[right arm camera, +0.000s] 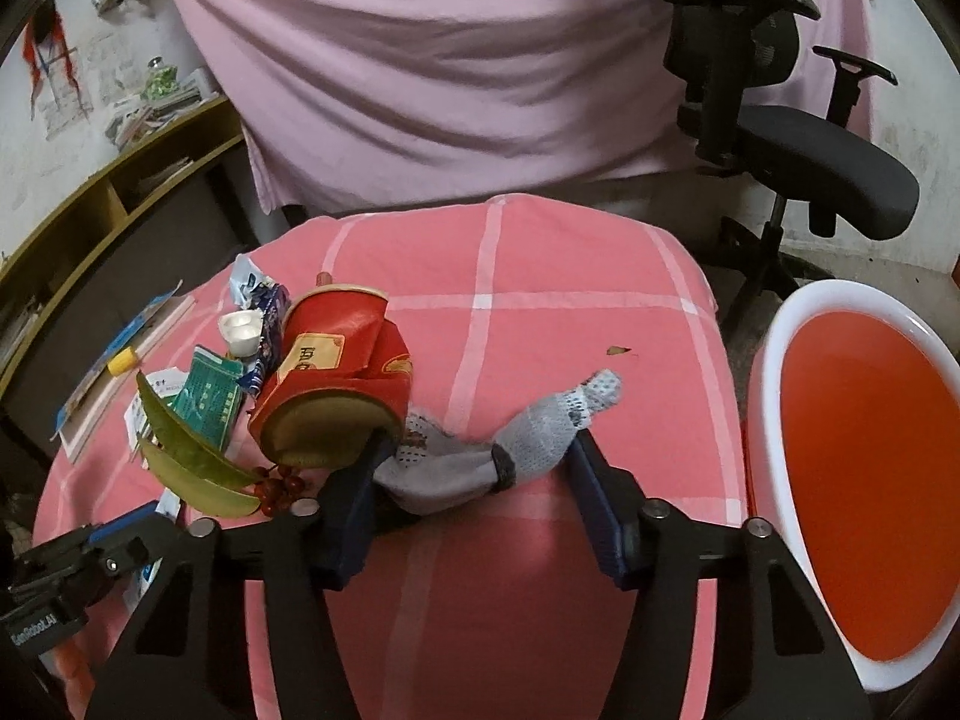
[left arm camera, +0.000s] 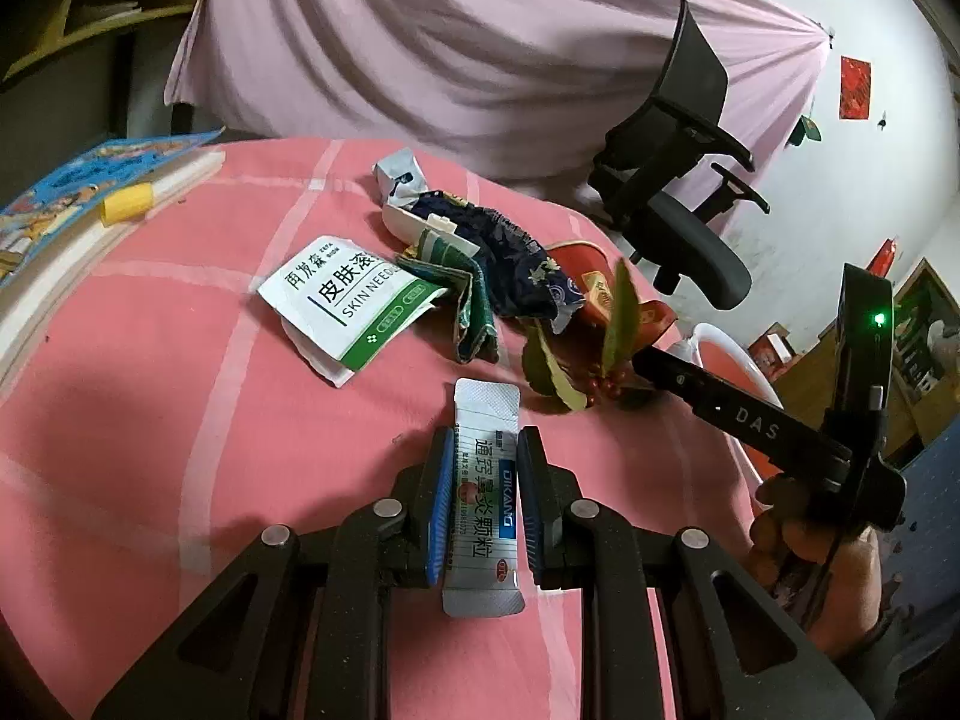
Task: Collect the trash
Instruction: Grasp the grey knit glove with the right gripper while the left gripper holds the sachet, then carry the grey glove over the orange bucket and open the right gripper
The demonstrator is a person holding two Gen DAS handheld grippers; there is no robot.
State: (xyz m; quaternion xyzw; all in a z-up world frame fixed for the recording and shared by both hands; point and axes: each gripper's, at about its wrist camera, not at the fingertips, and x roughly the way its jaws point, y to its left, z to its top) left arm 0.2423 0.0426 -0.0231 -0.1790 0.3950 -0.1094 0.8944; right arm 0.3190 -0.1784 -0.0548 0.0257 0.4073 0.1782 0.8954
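My left gripper [left arm camera: 480,450] is shut on a white medicine sachet [left arm camera: 485,480] with blue and red print, low over the pink checked cloth [left arm camera: 180,408]. Beyond it lies a trash pile: a white-green skin-care packet [left arm camera: 351,297], a dark blue wrapper [left arm camera: 516,258], a green folded packet [left arm camera: 468,300], leaves with red berries [left arm camera: 576,372]. My right gripper [right arm camera: 474,450] is open, its fingers on either side of a grey sock [right arm camera: 480,450] lying on the cloth. A red paper cup [right arm camera: 342,378] lies just left of it. The orange bin with a white rim [right arm camera: 774,372] stands at the right.
A black office chair [right arm camera: 798,138] stands behind the table beside the bin. A book with a yellow cap on it [left arm camera: 90,192] lies at the left edge. A pink sheet [right arm camera: 450,60] hangs behind. A wooden shelf [right arm camera: 90,210] is at far left.
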